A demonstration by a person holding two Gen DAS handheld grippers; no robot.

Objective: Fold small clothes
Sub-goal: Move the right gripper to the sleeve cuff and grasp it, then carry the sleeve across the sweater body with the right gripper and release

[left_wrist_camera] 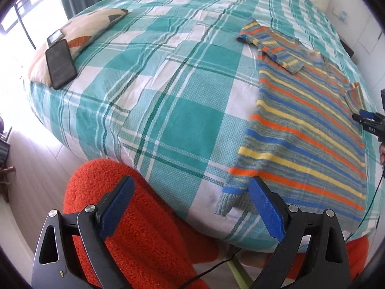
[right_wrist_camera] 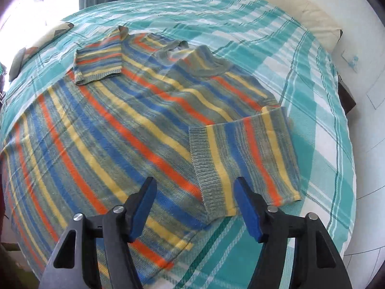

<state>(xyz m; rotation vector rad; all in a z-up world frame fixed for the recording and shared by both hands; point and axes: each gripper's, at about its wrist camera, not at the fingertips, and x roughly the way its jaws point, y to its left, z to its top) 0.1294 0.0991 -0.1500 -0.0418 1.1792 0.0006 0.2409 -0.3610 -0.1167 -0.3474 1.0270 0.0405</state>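
A knitted sweater (left_wrist_camera: 300, 125) (right_wrist_camera: 108, 132) striped in blue, yellow, orange and grey-green lies flat on the bed. Both short sleeves are folded inward onto its body: the far sleeve (right_wrist_camera: 98, 60) and the near sleeve (right_wrist_camera: 245, 159). My left gripper (left_wrist_camera: 191, 185) is open above the bed's front edge, its right finger over the sweater's hem corner (left_wrist_camera: 228, 200), with nothing between the pads. My right gripper (right_wrist_camera: 195, 185) is open just above the sweater, beside the near sleeve's cuff, and grips nothing. It also shows at the right edge of the left wrist view, right gripper (left_wrist_camera: 368, 120).
The bed wears a teal and white plaid cover (left_wrist_camera: 168, 84). A patterned pillow (left_wrist_camera: 79, 36) at the far left carries a black phone (left_wrist_camera: 60, 63). A cream pillow (right_wrist_camera: 320, 21) lies at the far end. Orange fluffy fabric (left_wrist_camera: 120, 212) hangs below the left gripper, over a pale floor (left_wrist_camera: 31, 168).
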